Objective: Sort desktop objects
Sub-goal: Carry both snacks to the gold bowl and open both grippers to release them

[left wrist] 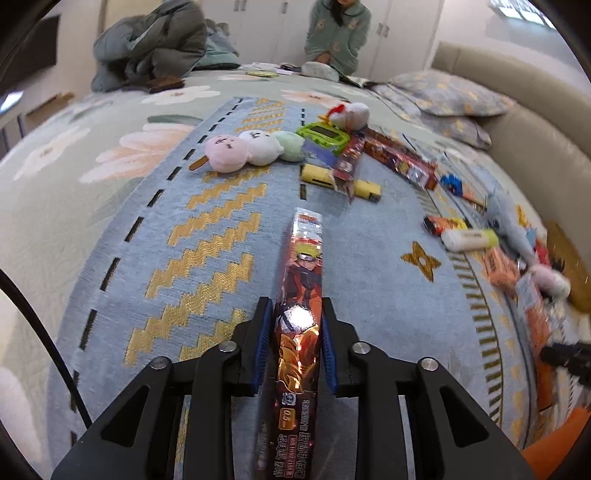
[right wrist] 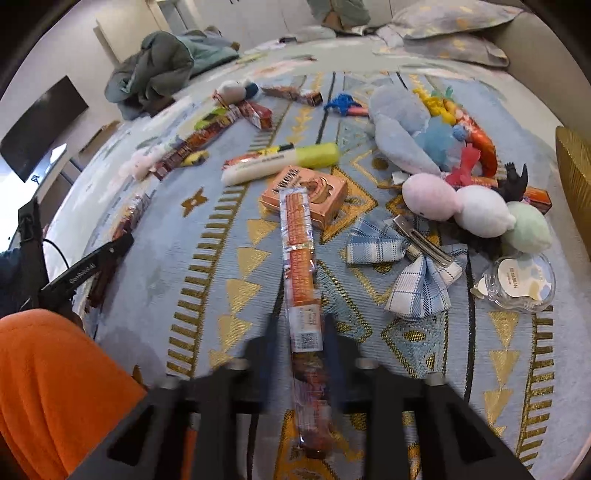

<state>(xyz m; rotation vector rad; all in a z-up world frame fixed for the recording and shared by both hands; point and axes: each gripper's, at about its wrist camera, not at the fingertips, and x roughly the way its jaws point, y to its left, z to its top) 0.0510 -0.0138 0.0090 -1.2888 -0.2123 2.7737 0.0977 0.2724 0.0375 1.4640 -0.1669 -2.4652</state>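
Note:
In the left wrist view my left gripper (left wrist: 296, 306) is shut on a long, narrow box (left wrist: 304, 258) printed with an orange cartoon figure. The box stands on edge between the blue pads and points away over the blue-and-gold mat (left wrist: 207, 236). In the right wrist view my right gripper (right wrist: 303, 325) is shut on a long orange packet in clear wrap (right wrist: 297, 236). The packet's far end reaches over a small orange box (right wrist: 321, 194). My left gripper's black side (right wrist: 88, 266) shows at the left edge.
Scattered on the mat are three-ball plush skewers (left wrist: 255, 149) (right wrist: 476, 210), yellow highlighters (left wrist: 317, 175) (right wrist: 280, 164), a green gadget (left wrist: 325, 134), a blue plush (right wrist: 402, 129), a plaid bow with a clip (right wrist: 413, 258) and a clear tape dispenser (right wrist: 521, 282). A person (left wrist: 338, 29) sits at the bed's far end.

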